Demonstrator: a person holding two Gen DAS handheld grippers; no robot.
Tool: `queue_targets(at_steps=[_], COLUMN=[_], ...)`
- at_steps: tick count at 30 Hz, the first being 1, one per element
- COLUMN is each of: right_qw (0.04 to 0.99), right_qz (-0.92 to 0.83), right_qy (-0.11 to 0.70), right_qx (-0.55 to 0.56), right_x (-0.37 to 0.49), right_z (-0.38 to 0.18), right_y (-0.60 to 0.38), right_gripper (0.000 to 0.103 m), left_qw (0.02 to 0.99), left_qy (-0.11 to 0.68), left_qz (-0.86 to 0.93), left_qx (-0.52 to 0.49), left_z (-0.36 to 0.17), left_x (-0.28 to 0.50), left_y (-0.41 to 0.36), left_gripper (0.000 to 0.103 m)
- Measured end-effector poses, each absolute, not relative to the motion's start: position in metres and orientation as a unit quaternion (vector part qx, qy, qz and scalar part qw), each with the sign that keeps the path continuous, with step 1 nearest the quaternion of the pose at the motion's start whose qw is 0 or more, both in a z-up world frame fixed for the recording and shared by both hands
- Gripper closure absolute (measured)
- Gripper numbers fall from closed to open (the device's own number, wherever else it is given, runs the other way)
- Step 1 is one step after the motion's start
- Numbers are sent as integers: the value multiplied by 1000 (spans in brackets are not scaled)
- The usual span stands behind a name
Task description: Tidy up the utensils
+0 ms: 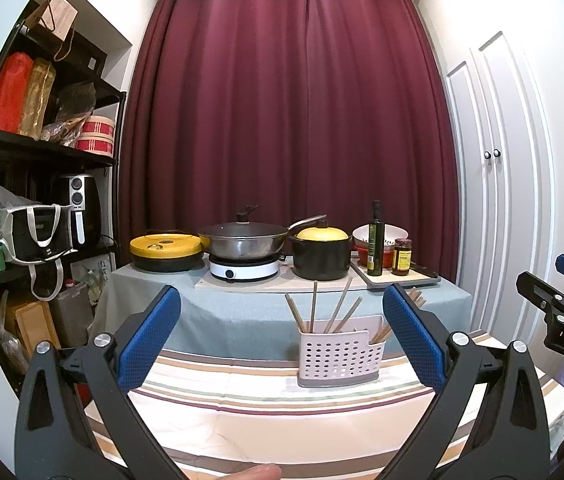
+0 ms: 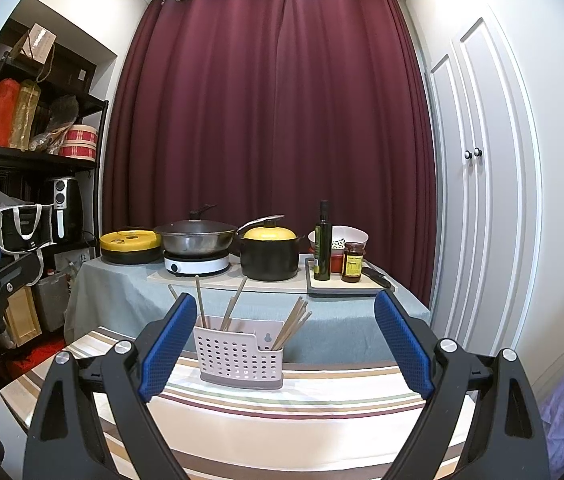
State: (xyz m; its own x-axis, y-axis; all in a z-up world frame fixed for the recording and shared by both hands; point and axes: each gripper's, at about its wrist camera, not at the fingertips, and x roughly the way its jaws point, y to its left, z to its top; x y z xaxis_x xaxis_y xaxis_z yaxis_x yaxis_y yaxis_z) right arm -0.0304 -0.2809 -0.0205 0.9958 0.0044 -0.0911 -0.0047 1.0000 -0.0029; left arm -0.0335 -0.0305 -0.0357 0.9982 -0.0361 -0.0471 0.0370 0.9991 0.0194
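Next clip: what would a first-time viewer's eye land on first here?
The tall maroon curtain fills the back wall. Below it, on the far table, stand a lidded wok and a yellow-lidded black pot. Nearer, a white perforated utensil caddy holding chopsticks sits on the striped tablecloth, framed by the open right gripper.

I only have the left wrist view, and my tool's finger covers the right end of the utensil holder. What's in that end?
Observer: The holder has a smaller right compartment holding a bundle of chopsticks that lean to the right.
Operator: I see only the edge of the right tool. Is it carrying anything?
Observer: No. The right tool is open and empty, pointed at the holder without touching it.
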Motion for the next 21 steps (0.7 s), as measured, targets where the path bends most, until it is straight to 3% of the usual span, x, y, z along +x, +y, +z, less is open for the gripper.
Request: queue_targets(at_steps=[21], right_qw=[998], right_qz=[2], right_qy=[60], right_qx=[1], right_x=[-29], right_z=[-35], right_y=[-287], right_gripper=[15], left_qw=[1000], left_qy=[14], left_qz=[-20], left_qx=[4], left_z=[-38], left_x=[-24], left_y=[-34], left_gripper=[4])
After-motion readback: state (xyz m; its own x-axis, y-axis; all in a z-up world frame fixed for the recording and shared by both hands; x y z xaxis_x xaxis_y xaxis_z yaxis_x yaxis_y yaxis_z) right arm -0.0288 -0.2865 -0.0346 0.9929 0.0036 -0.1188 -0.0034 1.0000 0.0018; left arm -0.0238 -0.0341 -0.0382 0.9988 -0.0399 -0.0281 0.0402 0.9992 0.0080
